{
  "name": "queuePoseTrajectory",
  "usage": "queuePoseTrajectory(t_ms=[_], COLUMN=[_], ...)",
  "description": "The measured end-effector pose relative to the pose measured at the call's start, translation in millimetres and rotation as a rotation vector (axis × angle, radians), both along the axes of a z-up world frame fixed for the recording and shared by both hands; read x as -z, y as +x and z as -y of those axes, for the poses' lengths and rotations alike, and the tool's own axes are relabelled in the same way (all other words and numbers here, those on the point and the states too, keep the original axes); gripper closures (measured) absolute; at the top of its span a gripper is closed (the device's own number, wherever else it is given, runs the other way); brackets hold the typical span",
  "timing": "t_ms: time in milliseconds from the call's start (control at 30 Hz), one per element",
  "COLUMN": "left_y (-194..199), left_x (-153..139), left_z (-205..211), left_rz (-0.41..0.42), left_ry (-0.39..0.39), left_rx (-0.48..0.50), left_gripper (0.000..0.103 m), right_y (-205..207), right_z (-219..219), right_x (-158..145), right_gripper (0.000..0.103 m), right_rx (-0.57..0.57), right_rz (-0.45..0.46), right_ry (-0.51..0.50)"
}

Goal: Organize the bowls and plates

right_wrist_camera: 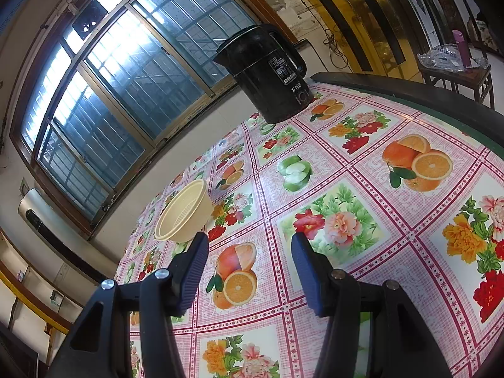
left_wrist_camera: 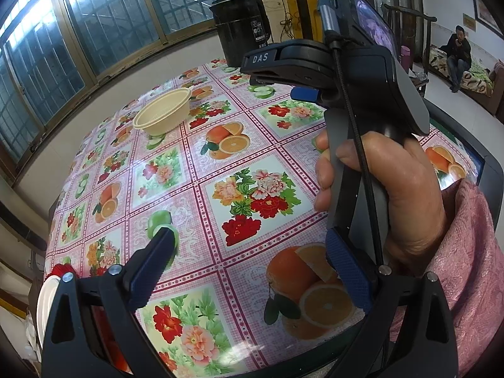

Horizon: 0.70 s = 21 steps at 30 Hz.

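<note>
While both my grippers hang open, holding nothing, cream bowl (right_wrist_camera: 184,212) sits upright on table (right_wrist_camera: 362,195) near window, far ahead. Right gripper (right_wrist_camera: 249,271) nearer: bowl just left of its fingers. Left gripper (left_wrist_camera: 252,271) farther.

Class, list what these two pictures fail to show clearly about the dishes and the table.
- Left wrist view: a white dish at the lower left, mostly hidden behind the left gripper.
- Left wrist view: the table's right side, covered by the right gripper and hand.
- Both views: kettle label, too small to read.
</note>
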<state>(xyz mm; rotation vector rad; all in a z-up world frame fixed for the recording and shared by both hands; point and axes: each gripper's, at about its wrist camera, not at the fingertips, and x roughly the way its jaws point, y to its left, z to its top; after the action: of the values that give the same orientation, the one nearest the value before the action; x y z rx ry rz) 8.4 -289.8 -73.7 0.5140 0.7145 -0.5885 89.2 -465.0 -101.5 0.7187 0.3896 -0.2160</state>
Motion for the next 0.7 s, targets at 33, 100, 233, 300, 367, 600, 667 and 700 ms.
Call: queuePoseTrajectory(t_ms=[33, 100, 233, 300, 367, 600, 667, 700], left_y=[-0.1, -0.2, -0.2, -0.1, -0.2, -0.4, -0.8, -0.5], left_x=[0.0, 0.0, -0.1, 0.1, 0.1, 0.0, 0.0, -0.1], left_z=[0.1, 0.1, 0.1, 0.3, 0.3, 0.4, 0.1, 0.5], left_rz=[0.0, 0.0, 0.0, 0.0, 0.0, -0.001, 0.0, 0.0], left_ry=[0.0, 0.0, 0.0, 0.001, 0.001, 0.002, 0.002, 0.002], left_rx=[0.0, 0.0, 0.0, 0.0, 0.001, 0.002, 0.002, 0.002], left_gripper=[0.007, 0.007, 0.007, 0.007, 0.007, 0.007, 0.007, 0.007], right_y=[0.0, 0.0, -0.1, -0.2, 0.2, 0.8, 0.2, 0.1], right_z=[0.1, 0.1, 0.0, 0.0, -0.9, -1.3, -0.6, -0.3], right_x=[0.1, 0.1, 0.1, 0.1, -0.1, -0.1, 0.0, 0.1], right_gripper=[0.045, 0.045, 0.045, 0.045, 0.045, 0.045, 0.045, 0.045], right_rx=[0.0, 0.0, 0.0, 0.0, 0.0, -0.001, -0.001, -0.001], right_rz=[0.0, 0.0, 0.0, 0.0, 0.0, 0.0, 0.001, 0.001], right_ry=[0.0, 0.001, 0.001, 0.001, 0.001, 0.002, 0.002, 0.003])
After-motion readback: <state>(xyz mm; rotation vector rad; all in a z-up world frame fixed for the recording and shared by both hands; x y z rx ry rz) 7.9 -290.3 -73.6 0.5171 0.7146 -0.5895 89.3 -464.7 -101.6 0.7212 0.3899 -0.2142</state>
